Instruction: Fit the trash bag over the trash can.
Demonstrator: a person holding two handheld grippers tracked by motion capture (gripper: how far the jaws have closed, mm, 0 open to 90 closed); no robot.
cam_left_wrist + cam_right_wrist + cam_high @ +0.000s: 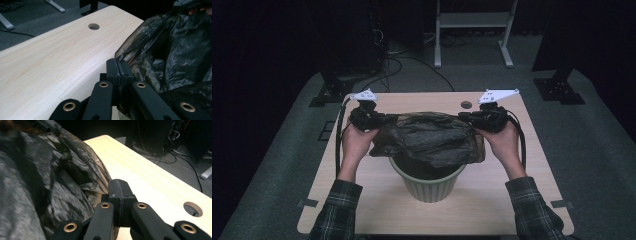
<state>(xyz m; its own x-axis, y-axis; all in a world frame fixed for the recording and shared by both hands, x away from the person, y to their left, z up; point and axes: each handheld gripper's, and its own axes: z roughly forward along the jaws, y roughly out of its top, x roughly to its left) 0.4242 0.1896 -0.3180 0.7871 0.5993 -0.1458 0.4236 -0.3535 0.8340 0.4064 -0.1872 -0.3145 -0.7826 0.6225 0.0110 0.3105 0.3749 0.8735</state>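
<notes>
Holding a black bin bag (pixel 430 137) stretched above the green bin (pixel 428 181) on the table (pixel 377 200); left gripper (pixel 388 120) clamped on the bag's left edge; right gripper (pixel 464 119) clamped on its right edge. Bag hangs over the bin's mouth, partly draped inside.

high view looks down from above; both claw views sit close, facing inward, sharing the table (pixel 512 190) hole (pixel 466 105).

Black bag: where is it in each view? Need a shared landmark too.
High view: black bag at centre, stretched over the green bin.
Left gripper view: right side, edge pinched in the jaws.
Right gripper view: left side, edge in the jaws.
Shared landmark: round table hole.
</notes>
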